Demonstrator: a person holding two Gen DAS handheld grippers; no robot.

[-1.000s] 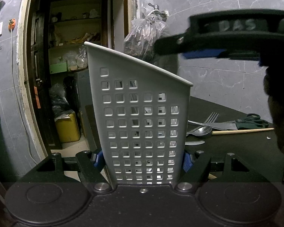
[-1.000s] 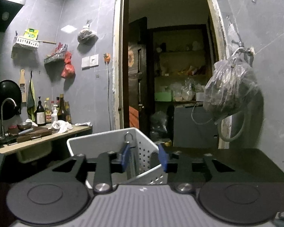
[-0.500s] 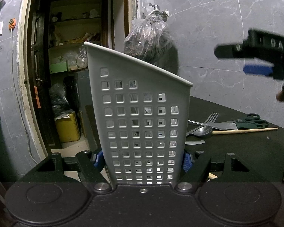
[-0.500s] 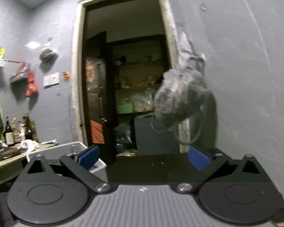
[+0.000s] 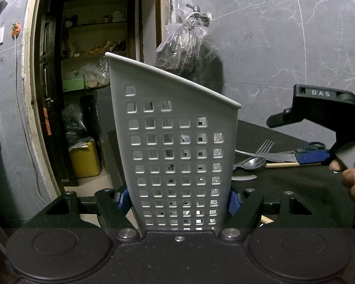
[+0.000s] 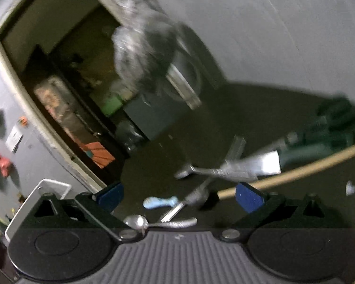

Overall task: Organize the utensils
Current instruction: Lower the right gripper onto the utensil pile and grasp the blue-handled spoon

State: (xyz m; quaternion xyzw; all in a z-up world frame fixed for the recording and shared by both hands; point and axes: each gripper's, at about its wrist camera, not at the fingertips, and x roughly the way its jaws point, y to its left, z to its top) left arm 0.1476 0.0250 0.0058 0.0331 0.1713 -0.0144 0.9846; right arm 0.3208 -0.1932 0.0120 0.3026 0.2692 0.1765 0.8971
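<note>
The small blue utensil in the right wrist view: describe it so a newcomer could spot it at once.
Start at the dark countertop and its loose pile of cutlery. Nearest the camera, just ahead of the open right gripper, lies the small blue utensil, with a metal spoon closer still. It is the only pale blue piece there; its neighbours are bare metal or wood.

Plastic bag [image 5: 185, 47] hangs on tap [image 5: 197, 15]; yellow canister [image 5: 84, 158] beyond doorway.

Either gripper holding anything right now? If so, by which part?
Left gripper is shut on the white caddy, pads clamped on its two side walls near the base. Right gripper is open and empty, above the utensils.
</note>
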